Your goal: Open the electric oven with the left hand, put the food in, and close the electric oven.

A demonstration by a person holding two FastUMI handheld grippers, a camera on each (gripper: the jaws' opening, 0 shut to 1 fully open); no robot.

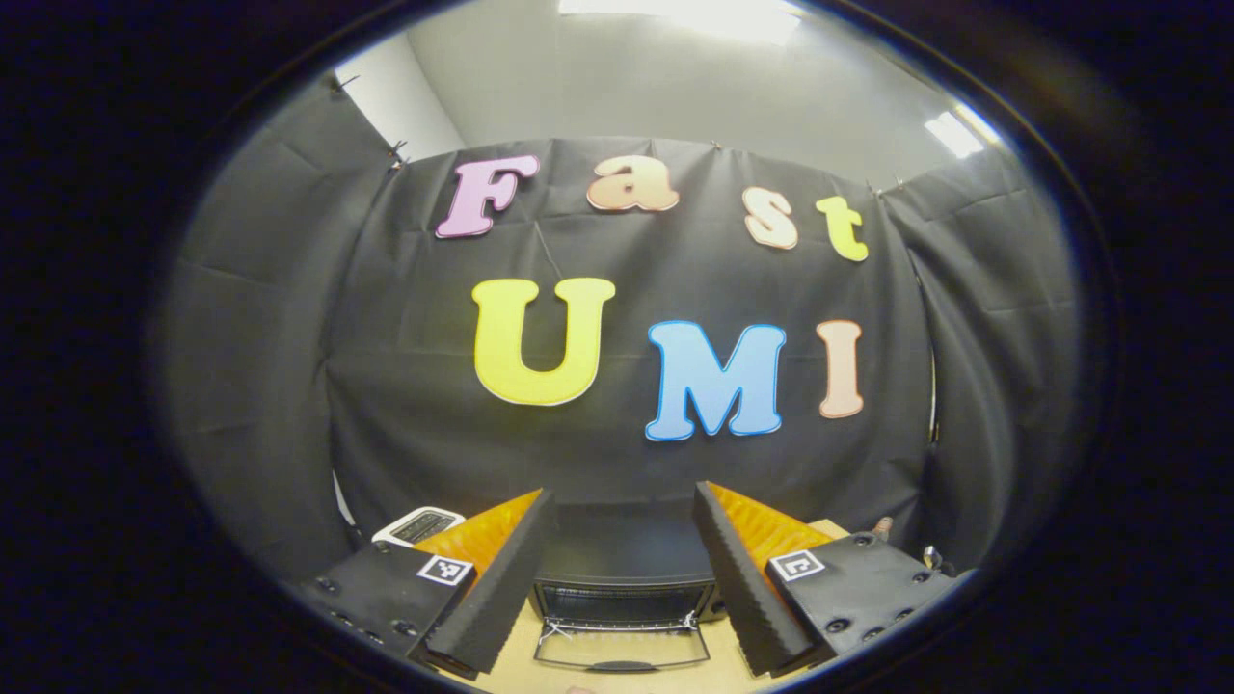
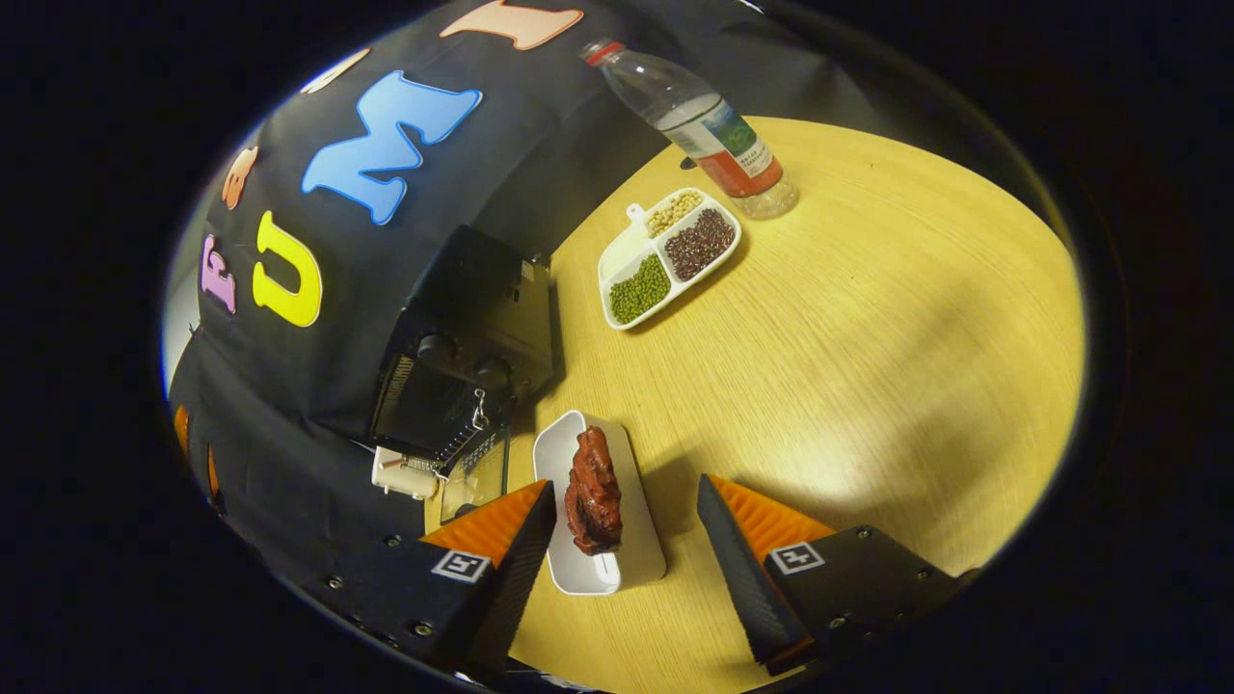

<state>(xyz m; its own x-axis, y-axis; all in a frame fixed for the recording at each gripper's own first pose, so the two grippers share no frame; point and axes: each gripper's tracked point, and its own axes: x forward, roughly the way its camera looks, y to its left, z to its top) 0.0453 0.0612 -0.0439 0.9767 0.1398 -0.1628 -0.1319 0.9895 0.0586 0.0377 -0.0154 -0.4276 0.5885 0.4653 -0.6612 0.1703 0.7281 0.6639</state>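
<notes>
Black electric oven door down; my right gripper and left gripper both gape empty; straddle white oblong plate squarely before closing.

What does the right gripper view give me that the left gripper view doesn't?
Right gripper view: food on a white plate between the open right tool, a bean tray, a bottle. Left gripper view: the open left tool, a white appliance, ceiling lights. Both: the oven, door down, on the wooden table.
</notes>
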